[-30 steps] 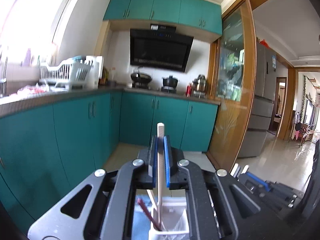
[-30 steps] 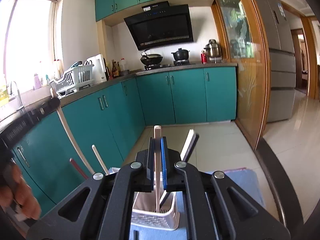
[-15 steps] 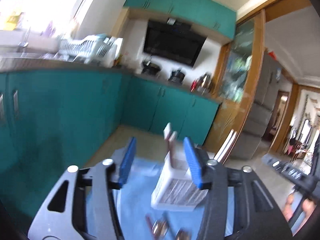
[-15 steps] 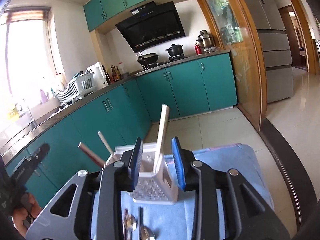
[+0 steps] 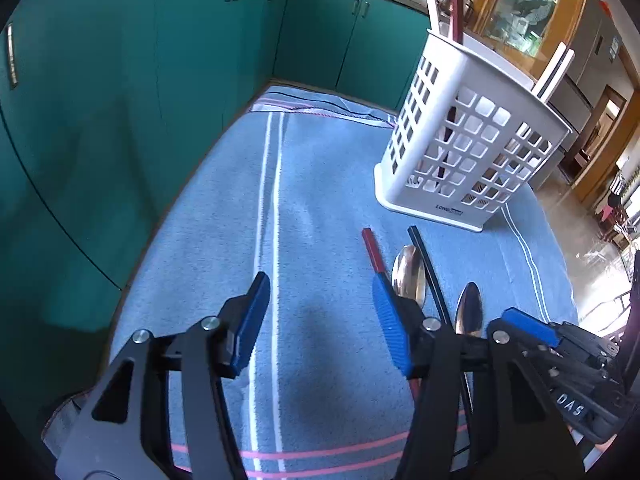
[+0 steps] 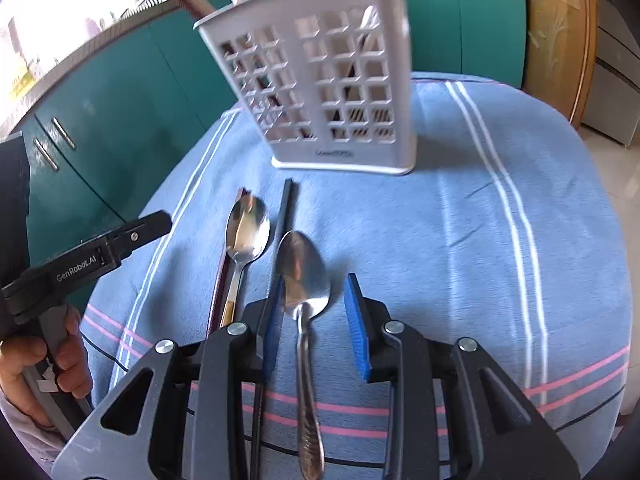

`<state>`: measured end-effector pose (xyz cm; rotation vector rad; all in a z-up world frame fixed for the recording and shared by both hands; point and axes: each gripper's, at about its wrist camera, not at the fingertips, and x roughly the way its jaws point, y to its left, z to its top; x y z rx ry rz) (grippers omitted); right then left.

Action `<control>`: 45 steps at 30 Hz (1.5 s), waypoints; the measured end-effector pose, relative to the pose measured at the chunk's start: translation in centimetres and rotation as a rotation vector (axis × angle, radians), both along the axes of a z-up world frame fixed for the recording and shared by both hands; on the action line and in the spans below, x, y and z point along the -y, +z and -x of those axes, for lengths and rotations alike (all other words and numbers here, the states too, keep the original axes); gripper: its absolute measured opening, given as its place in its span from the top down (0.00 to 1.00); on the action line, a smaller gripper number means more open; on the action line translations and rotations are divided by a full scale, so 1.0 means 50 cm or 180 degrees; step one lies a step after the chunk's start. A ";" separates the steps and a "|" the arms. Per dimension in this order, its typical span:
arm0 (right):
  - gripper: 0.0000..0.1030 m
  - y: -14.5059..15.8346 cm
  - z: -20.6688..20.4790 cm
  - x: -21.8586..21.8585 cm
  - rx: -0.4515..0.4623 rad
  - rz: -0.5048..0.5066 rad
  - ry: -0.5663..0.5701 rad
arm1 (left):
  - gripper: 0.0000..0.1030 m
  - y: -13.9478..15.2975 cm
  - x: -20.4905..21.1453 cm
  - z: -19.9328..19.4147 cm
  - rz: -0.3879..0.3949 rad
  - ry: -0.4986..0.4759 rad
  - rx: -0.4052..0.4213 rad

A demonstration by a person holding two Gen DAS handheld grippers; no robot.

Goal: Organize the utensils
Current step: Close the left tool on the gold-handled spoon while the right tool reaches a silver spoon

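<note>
Left tongs (image 5: 320,320): jaws opening, nothing between them; a second ago they pinched a pale chopstick above the basket.
Right tongs (image 6: 316,320): jaws apart, straddling a spoon (image 6: 302,276) without pressing it; earlier they clamped a chopstick too.
Change: both chopsticks now stand in the white basket (image 6: 316,80); both tongs have dropped from cabinet height to the blue towel (image 5: 320,184).
Pose: both point steeply down at the towel.
Utensils: second spoon (image 6: 246,228), red chopstick (image 5: 372,250) and black chopstick (image 6: 286,208) lie before the basket.
Hand (image 6: 44,360): grips the left handle.
</note>
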<state>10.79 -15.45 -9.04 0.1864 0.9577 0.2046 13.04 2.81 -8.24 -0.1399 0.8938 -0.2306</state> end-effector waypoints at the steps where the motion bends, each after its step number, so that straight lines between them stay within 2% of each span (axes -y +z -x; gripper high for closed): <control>1: 0.70 -0.003 -0.005 -0.007 -0.0035 0.0020 0.0013 | 0.46 -0.003 0.004 -0.001 0.0006 -0.0019 -0.0010; 6: 0.69 -0.025 -0.029 -0.021 -0.0165 0.0150 0.0009 | 0.44 -0.014 0.009 -0.007 0.0014 -0.0031 -0.0049; 11: 0.69 -0.032 -0.026 0.006 -0.0162 0.0288 -0.0302 | 0.42 -0.014 0.017 -0.016 -0.0005 -0.0064 -0.0032; 15: 0.69 -0.029 -0.022 0.047 -0.0129 0.0100 -0.0364 | 0.42 -0.012 0.050 -0.032 -0.0020 -0.0298 -0.0014; 18: 0.69 -0.024 -0.021 0.061 -0.0113 0.0108 -0.0416 | 0.43 -0.013 0.088 -0.048 -0.0116 -0.0525 0.0009; 23: 0.69 -0.032 -0.013 0.081 -0.0151 0.0031 -0.0500 | 0.69 -0.030 0.140 -0.069 -0.0180 -0.0808 -0.0056; 26: 0.69 -0.040 -0.010 0.097 -0.0175 -0.0014 -0.0564 | 0.74 -0.039 0.153 -0.077 -0.0161 -0.0873 -0.0091; 30: 0.69 -0.042 -0.007 0.110 -0.0165 -0.0061 -0.0603 | 0.76 -0.053 0.145 -0.086 0.0004 -0.0831 -0.0184; 32: 0.69 -0.042 -0.008 0.113 -0.0164 -0.0074 -0.0606 | 0.84 -0.052 0.143 -0.085 0.0007 -0.0815 -0.0170; 37: 0.69 -0.043 -0.011 0.112 -0.0160 -0.0064 -0.0612 | 0.97 -0.039 0.131 -0.079 0.0070 -0.0777 -0.0104; 41: 0.69 -0.039 -0.011 0.108 -0.0168 -0.0069 -0.0581 | 0.98 -0.018 0.108 -0.064 0.0105 -0.0682 -0.0012; 45: 0.69 -0.025 -0.022 0.081 -0.0142 -0.0134 -0.0402 | 0.98 -0.006 0.082 -0.044 0.0083 -0.0574 0.0051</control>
